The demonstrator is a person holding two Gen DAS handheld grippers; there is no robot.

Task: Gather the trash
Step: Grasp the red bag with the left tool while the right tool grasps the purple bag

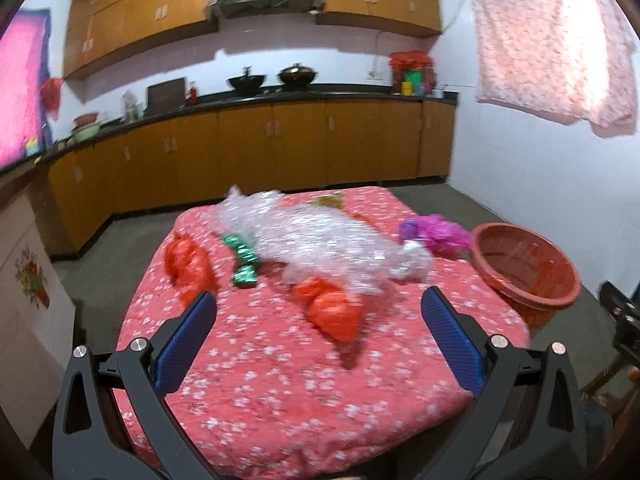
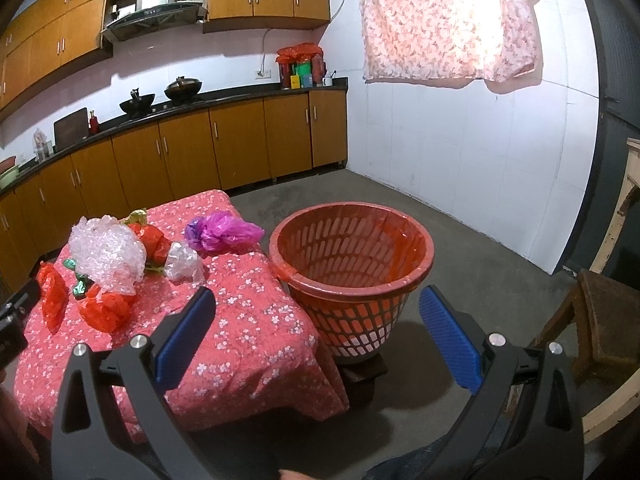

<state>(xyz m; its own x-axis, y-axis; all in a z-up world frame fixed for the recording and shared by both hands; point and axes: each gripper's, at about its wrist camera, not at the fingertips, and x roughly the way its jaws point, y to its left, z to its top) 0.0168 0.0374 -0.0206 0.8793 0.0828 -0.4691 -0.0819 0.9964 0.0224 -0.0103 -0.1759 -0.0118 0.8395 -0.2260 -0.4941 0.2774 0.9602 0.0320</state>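
Table with red floral cloth (image 2: 248, 320) carries bubble wrap (image 2: 108, 256) at centre, red bags (image 2: 106, 310) at 7 o'clock, purple bag (image 2: 224, 234) at 2 o'clock.

Low table under red floral cloth (image 2: 248, 320) in middle of room. On it: crumpled clear bubble wrap (image 2: 106, 254) at centre, red plastic bag (image 2: 106, 310) in front of it, second red plastic bag (image 2: 52, 296) to left, green foil wrapper (image 1: 242, 258) between them, purple plastic bag (image 2: 222, 234) toward right edge. Red slotted plastic basket (image 2: 352, 276) on floor just right of table. Wooden kitchen cabinets (image 2: 200, 148) along wall behind.
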